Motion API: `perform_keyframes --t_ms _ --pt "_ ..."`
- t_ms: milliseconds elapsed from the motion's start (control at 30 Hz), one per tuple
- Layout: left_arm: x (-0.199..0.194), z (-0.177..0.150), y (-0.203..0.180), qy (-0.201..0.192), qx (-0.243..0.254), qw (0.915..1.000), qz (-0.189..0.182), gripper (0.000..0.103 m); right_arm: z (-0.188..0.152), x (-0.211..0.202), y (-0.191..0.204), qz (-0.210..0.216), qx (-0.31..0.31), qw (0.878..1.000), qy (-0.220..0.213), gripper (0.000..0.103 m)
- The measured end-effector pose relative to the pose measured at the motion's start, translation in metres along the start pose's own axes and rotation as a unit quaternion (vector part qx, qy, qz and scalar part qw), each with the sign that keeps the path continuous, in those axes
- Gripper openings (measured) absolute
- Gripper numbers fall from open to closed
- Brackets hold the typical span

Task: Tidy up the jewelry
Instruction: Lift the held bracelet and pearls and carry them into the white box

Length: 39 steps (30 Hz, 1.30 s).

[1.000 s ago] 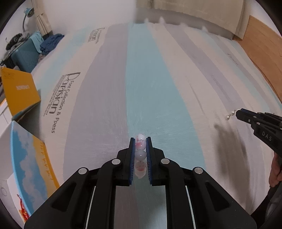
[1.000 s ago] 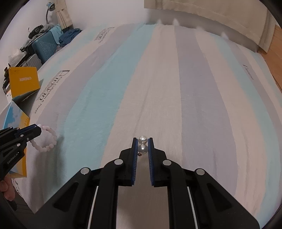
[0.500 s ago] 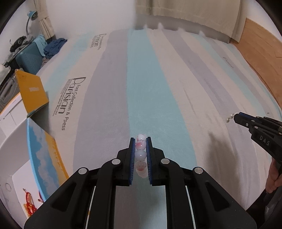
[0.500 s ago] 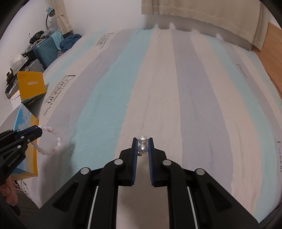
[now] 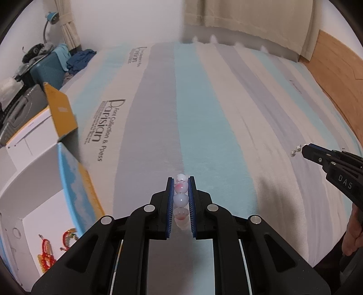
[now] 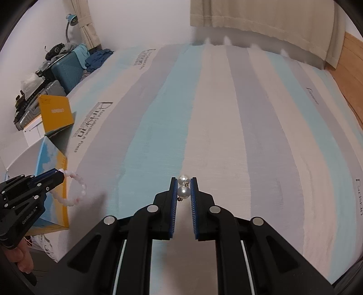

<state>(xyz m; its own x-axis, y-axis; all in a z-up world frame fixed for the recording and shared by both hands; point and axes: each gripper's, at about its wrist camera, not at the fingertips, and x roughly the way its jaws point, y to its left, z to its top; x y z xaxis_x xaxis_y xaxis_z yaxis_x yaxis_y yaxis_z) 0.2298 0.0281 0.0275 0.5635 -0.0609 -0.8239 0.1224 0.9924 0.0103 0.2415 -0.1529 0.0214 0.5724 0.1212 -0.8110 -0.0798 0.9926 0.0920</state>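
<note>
My left gripper (image 5: 180, 181) is shut on a pink and white bead bracelet (image 5: 180, 195), held above the striped bed; the bracelet hangs as a loop in the right wrist view (image 6: 76, 192). My right gripper (image 6: 183, 181) is shut on pearl earrings (image 6: 183, 191); they also show in the left wrist view (image 5: 296, 151) at that gripper's tip. An open white box (image 5: 29, 181) with a blue and yellow lid (image 5: 77, 190) stands at the left; red and orange jewelry (image 5: 46, 254) lies inside it.
The striped mattress cover (image 5: 204, 118) fills the middle. A yellow box flap (image 5: 60, 111) stands at the bed's left edge, with suitcases (image 5: 48, 68) and clothes behind it. A beige curtain (image 5: 249, 20) hangs at the back, and wooden floor (image 5: 340, 68) lies at the right.
Both grippers have pulled back and risen, still holding their pieces. The left gripper has shifted left, so the white box and the jewelry inside it have come into view.
</note>
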Motion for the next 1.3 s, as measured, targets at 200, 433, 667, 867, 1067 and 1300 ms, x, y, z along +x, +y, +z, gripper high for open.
perform_keyframes --t_ms 200,433,667,867,1067,1300 --pt "-0.021 0.0 0.02 -0.01 -0.011 0.9998 0.009 0.011 0.002 -0.012 0.029 0.006 -0.018 1.0 -0.008 0.011" --pt "-0.048 -0.005 0.05 -0.023 -0.029 0.9991 0.02 0.011 0.01 -0.031 0.073 0.018 -0.045 0.999 -0.02 0.011" --pt "-0.079 -0.018 0.094 -0.029 -0.051 0.9972 0.046 0.011 0.012 -0.044 0.124 0.038 -0.073 0.996 -0.029 0.011" --pt "-0.1 -0.038 0.134 -0.032 -0.072 0.9946 0.067 0.011 0.006 -0.056 0.178 0.062 -0.102 0.992 -0.04 0.011" --pt "-0.117 -0.061 0.177 -0.028 -0.098 0.991 0.086 0.011 -0.001 -0.06 0.234 0.087 -0.131 0.987 -0.04 0.011" --pt "-0.136 -0.085 0.23 -0.027 -0.131 0.9851 0.108 0.011 -0.009 -0.059 0.295 0.122 -0.161 0.979 -0.035 0.011"
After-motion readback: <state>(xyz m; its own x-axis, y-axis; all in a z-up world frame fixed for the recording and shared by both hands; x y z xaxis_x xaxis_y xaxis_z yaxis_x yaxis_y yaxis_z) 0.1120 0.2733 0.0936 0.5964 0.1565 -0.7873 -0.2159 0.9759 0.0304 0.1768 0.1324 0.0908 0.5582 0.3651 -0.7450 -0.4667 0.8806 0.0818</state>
